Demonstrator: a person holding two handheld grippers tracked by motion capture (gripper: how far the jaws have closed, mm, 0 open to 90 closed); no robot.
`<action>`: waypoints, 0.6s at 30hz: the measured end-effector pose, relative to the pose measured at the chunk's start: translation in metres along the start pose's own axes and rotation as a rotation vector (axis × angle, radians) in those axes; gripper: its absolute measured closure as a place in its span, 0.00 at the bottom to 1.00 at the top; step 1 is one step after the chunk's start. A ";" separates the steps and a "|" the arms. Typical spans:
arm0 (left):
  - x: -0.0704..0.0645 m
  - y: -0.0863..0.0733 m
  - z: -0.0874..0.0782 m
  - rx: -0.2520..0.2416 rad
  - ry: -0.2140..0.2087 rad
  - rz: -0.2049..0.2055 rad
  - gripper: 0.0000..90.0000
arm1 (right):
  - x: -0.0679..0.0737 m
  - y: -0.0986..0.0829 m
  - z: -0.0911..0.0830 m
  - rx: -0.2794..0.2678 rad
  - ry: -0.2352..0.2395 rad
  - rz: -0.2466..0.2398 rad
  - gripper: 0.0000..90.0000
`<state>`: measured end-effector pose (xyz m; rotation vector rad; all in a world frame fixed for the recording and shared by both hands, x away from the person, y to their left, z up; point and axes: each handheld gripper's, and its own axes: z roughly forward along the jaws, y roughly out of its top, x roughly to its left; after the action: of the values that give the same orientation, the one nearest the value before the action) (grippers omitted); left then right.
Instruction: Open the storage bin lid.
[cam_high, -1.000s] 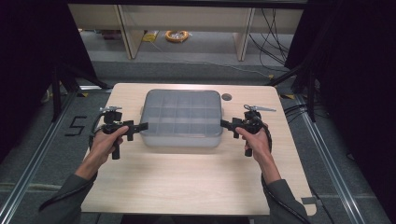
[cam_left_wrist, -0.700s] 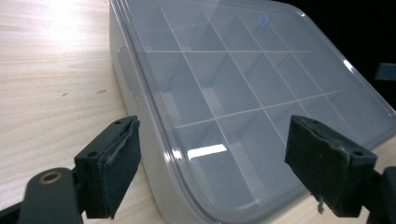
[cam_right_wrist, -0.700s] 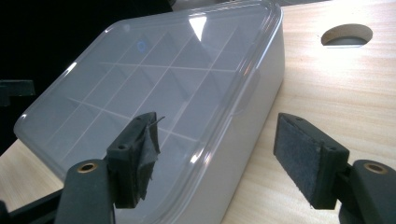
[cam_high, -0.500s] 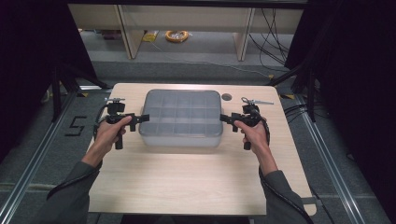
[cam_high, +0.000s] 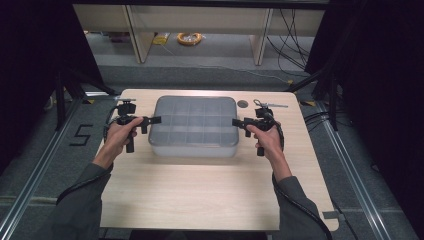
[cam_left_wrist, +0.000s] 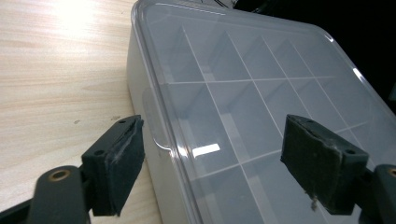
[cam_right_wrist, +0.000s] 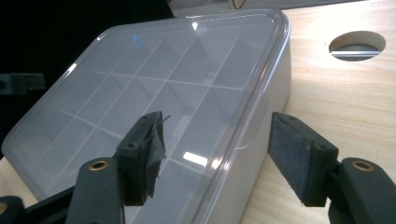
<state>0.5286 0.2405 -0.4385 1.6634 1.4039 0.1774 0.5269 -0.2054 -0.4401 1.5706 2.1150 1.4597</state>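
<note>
High view: a clear plastic compartment box (cam_high: 193, 127) with its lid on is sitting at the far middle of the wooden desk (cam_high: 210, 195), and the left hand-held gripper (cam_high: 155, 120) and right hand-held gripper (cam_high: 236, 122) are pointing at its left and right ends. In the two gripper views, each pair of jaws is standing wide open (gripping nothing), straddling the lid's edge.

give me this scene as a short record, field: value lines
setting: wooden table with a round hole near its far edge
main object: clear lidded compartment box, compartments look empty
left gripper: open, jaws either side of the box's left edge by the lid tab
right gripper: open, jaws either side of the box's right edge
contact: pads apart from the box, no grip yet
</note>
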 end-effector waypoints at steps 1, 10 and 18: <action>0.000 0.000 0.000 0.000 0.000 0.000 0.24 | 0.000 0.000 0.000 0.000 0.000 0.000 0.41; 0.011 0.000 0.013 0.028 -0.006 -0.054 0.30 | -0.005 0.002 0.010 0.022 0.001 0.057 0.44; 0.014 0.003 0.019 0.039 -0.001 -0.053 0.34 | -0.009 0.000 0.021 0.032 0.000 0.051 0.46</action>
<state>0.5471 0.2421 -0.4525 1.6560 1.4577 0.1196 0.5433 -0.1994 -0.4549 1.6468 2.1238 1.4483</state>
